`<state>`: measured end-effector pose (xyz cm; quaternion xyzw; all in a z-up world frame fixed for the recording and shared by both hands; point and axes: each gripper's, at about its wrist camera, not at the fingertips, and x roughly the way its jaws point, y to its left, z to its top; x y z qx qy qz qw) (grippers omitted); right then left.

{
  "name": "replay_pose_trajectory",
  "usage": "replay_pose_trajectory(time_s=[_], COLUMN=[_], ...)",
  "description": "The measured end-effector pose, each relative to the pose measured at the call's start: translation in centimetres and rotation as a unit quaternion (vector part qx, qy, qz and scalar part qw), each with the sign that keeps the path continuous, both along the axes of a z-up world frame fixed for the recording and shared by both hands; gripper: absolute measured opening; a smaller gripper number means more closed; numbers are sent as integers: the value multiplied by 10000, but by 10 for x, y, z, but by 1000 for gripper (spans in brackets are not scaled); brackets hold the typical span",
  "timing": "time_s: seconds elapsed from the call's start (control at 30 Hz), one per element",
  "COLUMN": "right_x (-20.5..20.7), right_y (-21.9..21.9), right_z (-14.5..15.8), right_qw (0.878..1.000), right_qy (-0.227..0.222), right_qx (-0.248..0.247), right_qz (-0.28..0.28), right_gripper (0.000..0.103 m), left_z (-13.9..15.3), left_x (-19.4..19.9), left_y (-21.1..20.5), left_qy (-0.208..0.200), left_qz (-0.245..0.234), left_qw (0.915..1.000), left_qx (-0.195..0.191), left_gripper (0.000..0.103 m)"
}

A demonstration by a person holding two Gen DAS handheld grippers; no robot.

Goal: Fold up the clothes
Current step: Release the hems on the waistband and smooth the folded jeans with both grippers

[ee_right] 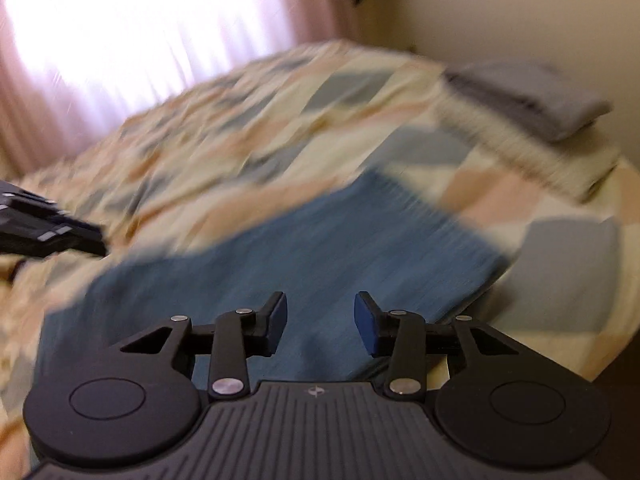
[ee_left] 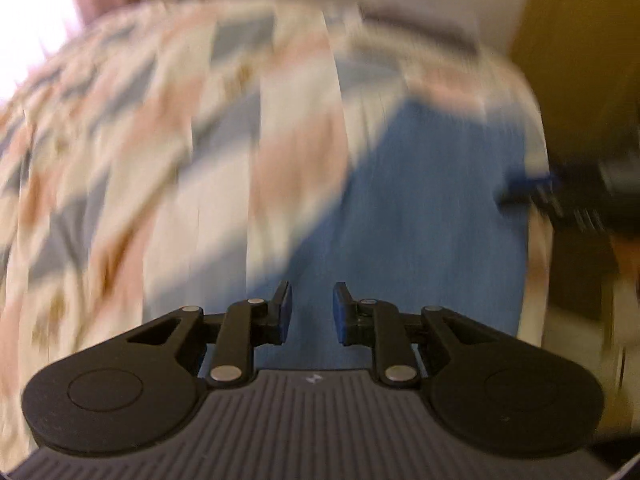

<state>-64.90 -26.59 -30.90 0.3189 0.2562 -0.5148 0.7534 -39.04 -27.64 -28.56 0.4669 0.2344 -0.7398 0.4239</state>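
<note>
Both jaws are standing apart, gripping nothing: left gripper point(ee_left: 312, 312), right gripper point(ee_right: 321, 322). Beneath them one blue garment point(ee_right: 280, 256) is lying flat on the patterned bedspread point(ee_left: 140, 140), blurring its edges. Farther back, one grey folded pile point(ee_right: 528, 96) is resting, details indistinct.

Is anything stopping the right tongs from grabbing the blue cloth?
Probably not. The right tongs are open, empty, and aimed at the blue cloth, which lies uncovered on the patterned bedspread just ahead.

A bed point(ee_right: 280, 128) under a patchwork cover stretches beyond the jaws; farther off, pink curtains point(ee_right: 316, 4) glow with daylight against a cream wall point(ee_right: 500, 12).
</note>
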Motion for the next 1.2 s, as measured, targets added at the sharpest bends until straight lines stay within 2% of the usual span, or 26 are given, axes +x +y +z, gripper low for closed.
replay_pose_trajectory(time_s=[0.03,0.07,0.13,0.33,0.47,0.53,0.6,0.7,0.77,1.0,1.2], right_x=[7,14,23,41,79,111,145,194,216,238,242], right_y=[2,4,8,22,56,85,109,134,146,174,172], right_z=[-9,-18,-23,-2,18,22,16,-13,-15,24,-7], right_qw=[9997,9989,9967,9910,9900,9912,9926,9874,9818,9806,9727], right_qy=[220,439,809,1087,850,651,433,578,977,620,349], right_qx=[79,147,69,6,-138,-94,139,770,768,505,1007], right_qz=[10,18,-15,-788,-1119,-1148,-1128,-1257,-1436,-1789,-2063], right_gripper=[40,38,33,36,36,36,35,34,34,34,35], left_z=[-14,-29,-46,-24,-18,-24,-36,-39,-33,-29,-33], left_x=[8,16,33,50,64,70,75,82,85,91,93], left_y=[11,17,26,29,29,34,35,35,34,40,48], left_qy=[-276,-560,-829,-435,148,297,264,271,307,213,68], left_qz=[-23,35,177,274,64,-311,-581,-892,-951,-1034,-1148], left_qw=[9995,9979,9949,9979,9993,9986,9970,9944,9936,9928,9920], left_qx=[173,334,545,389,340,315,437,499,522,575,525], left_gripper=[19,13,12,13,14,14,14,14,14,14,14])
